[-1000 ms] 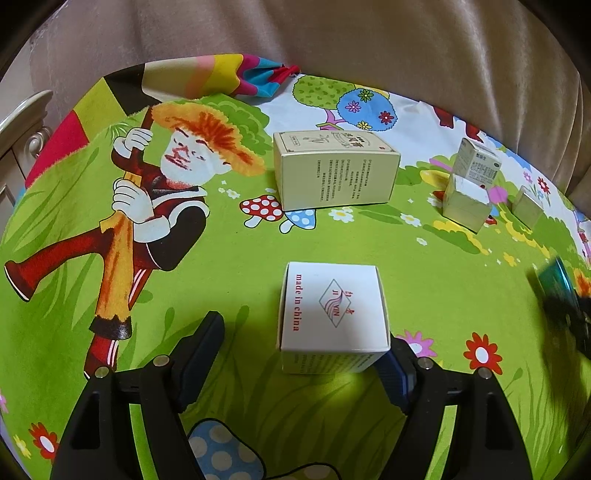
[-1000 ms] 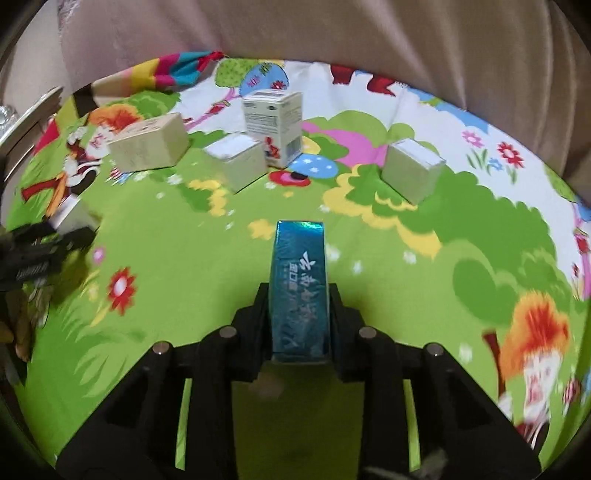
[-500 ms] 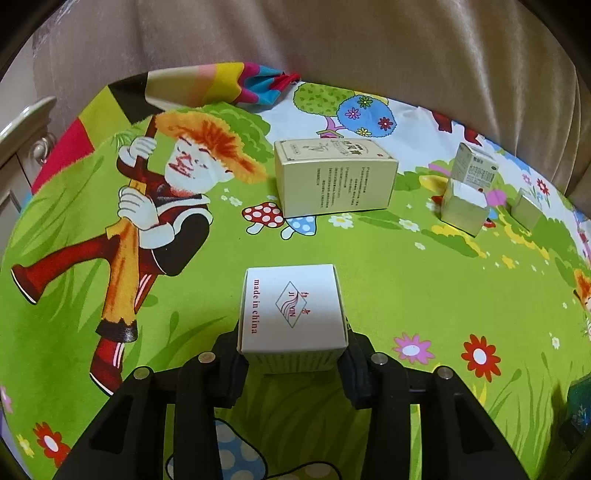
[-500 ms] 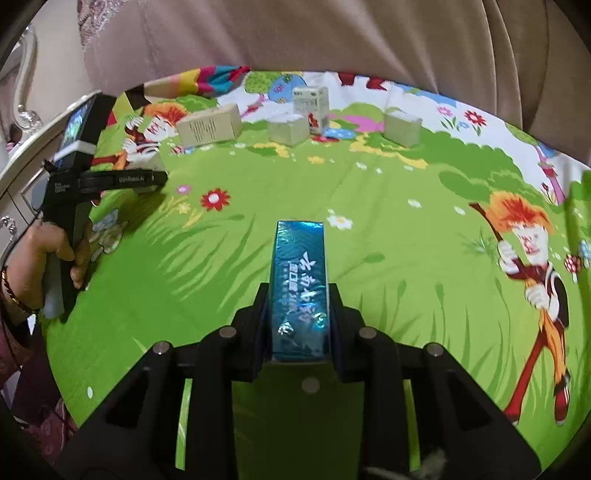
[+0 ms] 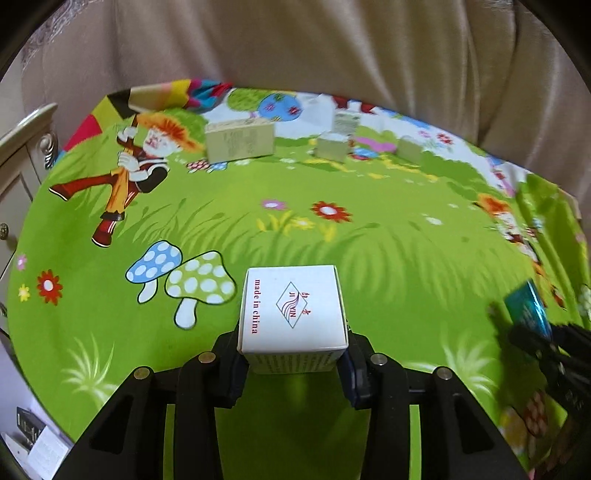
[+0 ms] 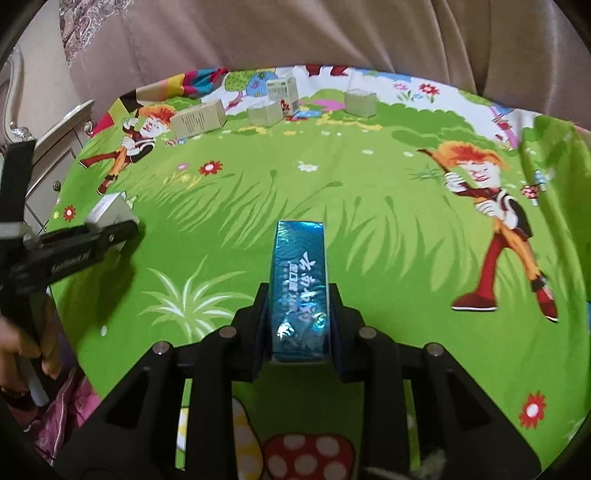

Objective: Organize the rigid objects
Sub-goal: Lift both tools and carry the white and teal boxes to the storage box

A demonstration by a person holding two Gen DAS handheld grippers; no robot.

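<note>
Left wrist view: left hand-held gripper clamped on a white box printed "made in china", jaws pressed to both its sides, held above a surface draped in a green cartoon cloth. Just left of the white box, printed blue and green mushrooms. Far beyond the white box, near the cloth's back edge, a long tan carton, a small pale box with a taller white box behind it, and another small box further right. Well right of the white box, a blue box in the other gripper.

Right wrist view: right hand-held gripper closed tight on the narrow blue box, gripped by its long sides, raised over the cloth. Far left of the blue box, the left hand-held gripper carrying the white box. Far beyond the blue box, the tan carton, the small pale box, the taller white box and the fourth small box in a loose row before a beige curtain.
</note>
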